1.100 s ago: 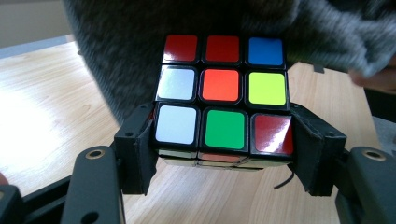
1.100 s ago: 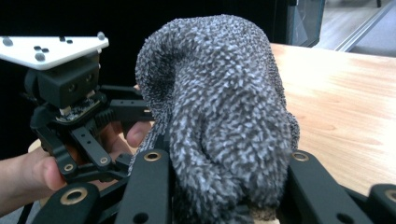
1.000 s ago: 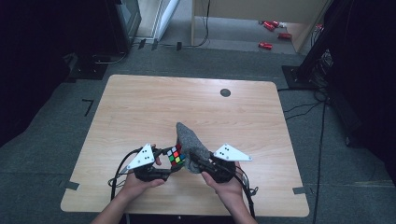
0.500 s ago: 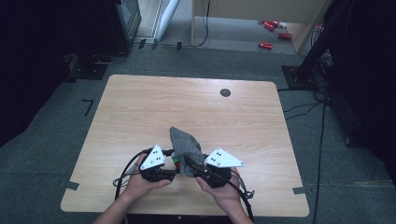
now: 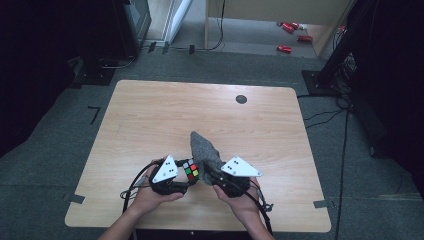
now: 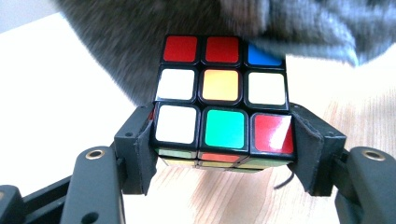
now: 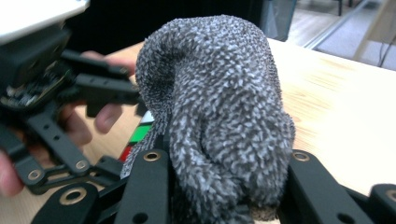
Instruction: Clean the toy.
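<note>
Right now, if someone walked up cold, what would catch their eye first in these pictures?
The colourful puzzle cube, clamped between the left gripper jaws near the table's front edge. Right beside it, a fuzzy grey cloth is pinched in the right gripper, draped against the cube's far side.

A scrambled puzzle cube (image 6: 223, 109) with black edges is held off the bench (image 5: 150, 115) near its front edge, clamped at its lower layer between the left tongs (image 6: 223, 149). On its upper face red, blue, white, orange and green stickers are seen. A grey fuzzy cloth (image 7: 219, 107) is gripped upright in the right tongs (image 7: 219, 196) and is pressed against the cube's far side.
</note>
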Demonstrator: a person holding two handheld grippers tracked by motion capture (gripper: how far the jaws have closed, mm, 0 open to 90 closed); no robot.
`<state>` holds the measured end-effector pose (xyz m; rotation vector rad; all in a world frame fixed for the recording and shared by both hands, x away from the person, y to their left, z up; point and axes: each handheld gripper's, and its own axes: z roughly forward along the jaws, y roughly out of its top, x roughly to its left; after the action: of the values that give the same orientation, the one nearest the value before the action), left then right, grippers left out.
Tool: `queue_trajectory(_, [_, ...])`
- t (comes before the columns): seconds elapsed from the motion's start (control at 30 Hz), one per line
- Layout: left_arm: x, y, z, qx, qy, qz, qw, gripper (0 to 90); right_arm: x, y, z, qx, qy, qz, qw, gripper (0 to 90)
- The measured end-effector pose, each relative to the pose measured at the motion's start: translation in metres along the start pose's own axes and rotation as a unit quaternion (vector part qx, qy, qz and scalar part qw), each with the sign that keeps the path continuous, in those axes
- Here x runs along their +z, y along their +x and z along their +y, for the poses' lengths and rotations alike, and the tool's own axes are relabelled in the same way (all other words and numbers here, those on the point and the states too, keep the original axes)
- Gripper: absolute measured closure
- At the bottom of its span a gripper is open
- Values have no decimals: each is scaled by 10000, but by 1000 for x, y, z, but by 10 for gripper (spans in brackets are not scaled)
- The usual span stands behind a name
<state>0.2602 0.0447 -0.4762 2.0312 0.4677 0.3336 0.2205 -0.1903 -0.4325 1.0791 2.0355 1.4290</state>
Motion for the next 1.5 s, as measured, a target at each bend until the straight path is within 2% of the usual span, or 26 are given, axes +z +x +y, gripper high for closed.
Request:
queue_trajectory(0.07, [1, -1, 0, 16, 29, 19, 10000, 342, -1, 4, 2, -3, -52, 147, 9999, 665])
queue_trajectory(0.17, [2, -4, 0, 113, 14, -15, 9999, 342, 4, 21, 1, -208, 13, 486, 9986, 664])
queue_trajectory(0.23, [0, -6, 2, 176, -51, -50, 9998, 343, 8, 28, 0, -404, 97, 541, 9977, 664])
queue_trajectory(0.27, [-1, -7, 2, 206, -65, -6, 9998, 343, 9, 28, -1, -411, 126, 519, 9977, 664])
queue_trajectory(0.33, [-2, -6, 2, 198, -80, 24, 9998, 343, 7, 21, -1, -230, 60, 468, 9986, 664])
queue_trajectory(0.37, [-3, -5, 1, 173, -112, 23, 9998, 343, 5, 15, 0, -158, 22, 346, 9993, 664])
queue_trajectory(0.43, [-7, -1, 1, 76, -234, -29, 9997, 343, -1, 3, 2, 34, -43, 81, 10000, 664])
queue_trajectory(0.5, [-12, 2, 2, 12, -445, -74, 9990, 343, -7, -9, 3, 320, -204, 18, 9993, 664])
queue_trajectory(0.57, [-16, 4, 3, -35, -664, -173, 9976, 343, -11, -15, 3, 555, -382, 158, 9976, 663])
queue_trajectory(0.67, [-20, 6, 3, -105, -884, -263, 9957, 343, -10, -17, 2, 760, -520, 680, 9934, 663])
queue_trajectory(0.7, [-21, 6, 2, -125, -944, -292, 9950, 343, -8, -15, 1, 750, -488, 746, 9932, 662])
queue_trajectory(0.8, [-25, 9, 1, -136, -1072, -294, 9937, 343, -4, -15, -4, 731, -448, 710, 9938, 663])
queue_trajectory(0.9, [-29, 14, 0, -282, -1238, -325, 9914, 343, -1, -18, -8, 524, -280, 366, 9976, 664])
queue_trajectory(1.0, [-32, 17, 0, -364, -1323, -340, 9900, 343, -1, -22, -9, 579, -243, 288, 9976, 663])
queue_trajectory(1.1, [-30, 16, 0, -332, -1245, -375, 9910, 343, -5, -19, -4, 594, -373, 384, 9968, 662])
queue_trajectory(1.2, [-25, 9, 1, -147, -1114, -416, 9928, 343, -9, -11, 3, 459, -503, 480, 9965, 660])
queue_trajectory(1.3, [-25, 6, 3, -114, -1123, -398, 9928, 343, -8, -7, 2, 361, -499, 454, 9971, 660])
queue_trajectory(1.37, [-29, 11, 2, -272, -1245, -458, 9908, 343, -7, -12, -1, 456, -435, 425, 9971, 660])
queue_trajectory(1.43, [-34, 18, 1, -482, -1426, -453, 9876, 343, -5, -18, -5, 468, -365, 269, 9979, 661])
queue_trajectory(1.5, [-41, 26, 0, -725, -1634, -473, 9827, 342, -4, -22, -9, 503, -315, 191, 9981, 661])
